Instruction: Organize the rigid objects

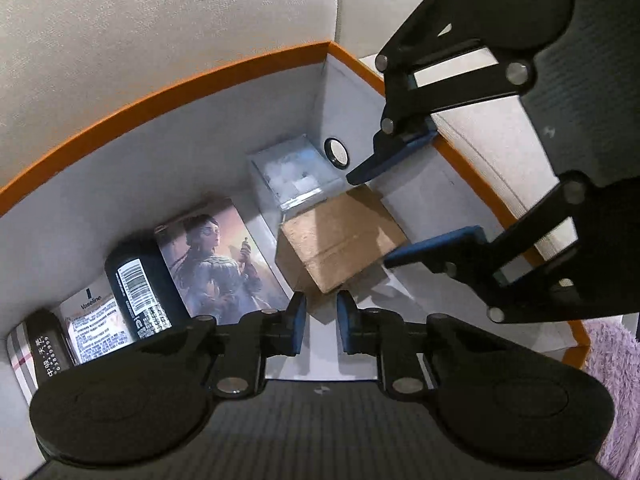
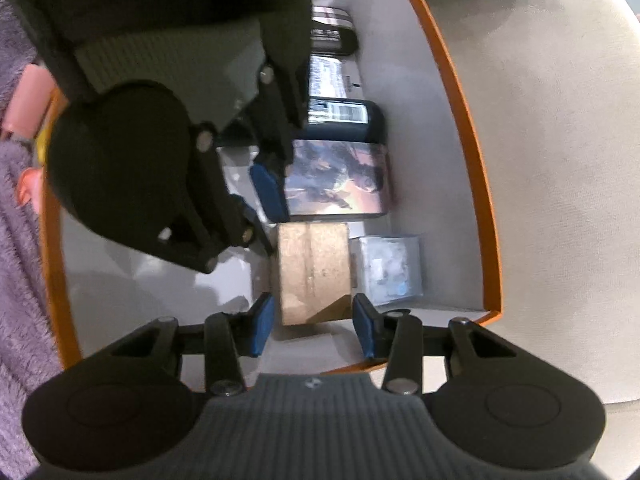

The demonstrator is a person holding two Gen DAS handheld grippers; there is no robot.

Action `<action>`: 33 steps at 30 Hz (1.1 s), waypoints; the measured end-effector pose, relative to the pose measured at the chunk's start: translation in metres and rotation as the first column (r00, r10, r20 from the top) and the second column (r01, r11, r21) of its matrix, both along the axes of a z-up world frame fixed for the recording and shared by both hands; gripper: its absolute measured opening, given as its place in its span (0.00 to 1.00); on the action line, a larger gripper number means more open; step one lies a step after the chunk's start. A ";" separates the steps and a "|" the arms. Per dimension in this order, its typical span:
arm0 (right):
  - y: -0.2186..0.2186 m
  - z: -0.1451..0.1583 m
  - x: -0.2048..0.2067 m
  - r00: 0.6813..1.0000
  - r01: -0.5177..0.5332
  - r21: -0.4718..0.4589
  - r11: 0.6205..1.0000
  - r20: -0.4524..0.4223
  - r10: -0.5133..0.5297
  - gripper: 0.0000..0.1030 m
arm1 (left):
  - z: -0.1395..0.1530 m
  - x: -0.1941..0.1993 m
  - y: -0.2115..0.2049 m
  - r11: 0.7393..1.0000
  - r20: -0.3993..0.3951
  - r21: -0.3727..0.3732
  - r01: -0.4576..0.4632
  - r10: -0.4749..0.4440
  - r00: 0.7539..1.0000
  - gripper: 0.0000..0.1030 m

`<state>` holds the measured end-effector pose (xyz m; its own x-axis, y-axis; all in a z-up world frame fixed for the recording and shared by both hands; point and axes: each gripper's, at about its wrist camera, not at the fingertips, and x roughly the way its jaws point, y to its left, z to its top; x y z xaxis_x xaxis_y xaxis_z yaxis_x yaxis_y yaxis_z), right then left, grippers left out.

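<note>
Nearest in the left wrist view: the left gripper (image 1: pixel 321 326), blue pads (image 1: pixel 297 326) apart with a narrow gap, nothing between them, poised over the white floor of an orange-rimmed box (image 1: pixel 168 98). Just beyond the fingertips, a brown cardboard box (image 1: pixel 340 246) lying tilted on the box floor. Behind it, in the far corner, a clear plastic case (image 1: pixel 294 174), touching or almost touching the cardboard. To the left, lined up along the back wall: an illustrated box (image 1: pixel 218 260) showing a figure, a dark bottle (image 1: pixel 138 292) with a barcode, a white Vaseline tube (image 1: pixel 94 328), and a plaid-patterned item (image 1: pixel 28 352) at the far end. Entering from the upper right, the right gripper (image 1: pixel 372 216), fingers spread wide above the cardboard box, not touching it as far as can be seen. Beige upholstery (image 1: pixel 160 20) outside the rim.

Nearest in the right wrist view: the right gripper (image 2: pixel 314 330), pads (image 2: pixel 365 330) wide apart, flanking the near end of the brown cardboard box (image 2: pixel 314 272) without visibly pressing it. Beside it on the right, the clear plastic case (image 2: pixel 390 270). Farther along, the illustrated box (image 2: pixel 340 178), then the dark bottle (image 2: pixel 346 118). From the upper left, the left gripper (image 2: pixel 260 200), partly blurred, one blue pad (image 2: pixel 270 190) against the illustrated box's edge in this view; contact impossible to confirm. Orange rim (image 2: pixel 472 152) curving on the right, purple fuzzy fabric (image 2: pixel 20 280) at the left edge.
</note>
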<state>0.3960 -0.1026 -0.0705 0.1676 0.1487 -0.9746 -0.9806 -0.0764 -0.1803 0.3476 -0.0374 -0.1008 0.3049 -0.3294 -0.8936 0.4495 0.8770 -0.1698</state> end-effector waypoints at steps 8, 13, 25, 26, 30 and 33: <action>0.002 0.002 0.001 0.999 0.027 -0.001 1.000 0.028 -0.027 0.36 | 0.023 -0.013 0.009 1.000 0.016 -0.005 -0.016 0.016 1.000 0.22; 0.002 0.008 -0.001 0.998 0.053 0.018 0.998 0.024 -0.054 0.37 | 0.043 -0.029 0.019 1.000 0.045 0.001 -0.025 0.025 0.999 0.22; -0.022 0.089 -0.049 0.932 0.357 0.316 0.879 -0.061 -0.356 0.39 | 0.123 -0.120 0.050 0.989 0.191 -0.088 -0.118 0.133 0.972 0.22; -0.026 0.095 -0.056 0.918 0.392 0.348 0.852 -0.087 -0.387 0.39 | 0.127 -0.132 0.055 0.987 0.194 -0.092 -0.133 0.148 0.970 0.22; -0.042 0.112 -0.091 0.855 0.517 0.440 0.734 -0.215 -0.472 0.45 | 0.132 -0.171 0.073 0.974 0.181 -0.106 -0.202 0.219 0.959 0.24; -0.050 0.112 -0.121 0.788 0.613 0.452 0.648 -0.296 -0.540 0.45 | 0.121 -0.195 0.088 0.952 0.131 -0.092 -0.292 0.302 0.944 0.26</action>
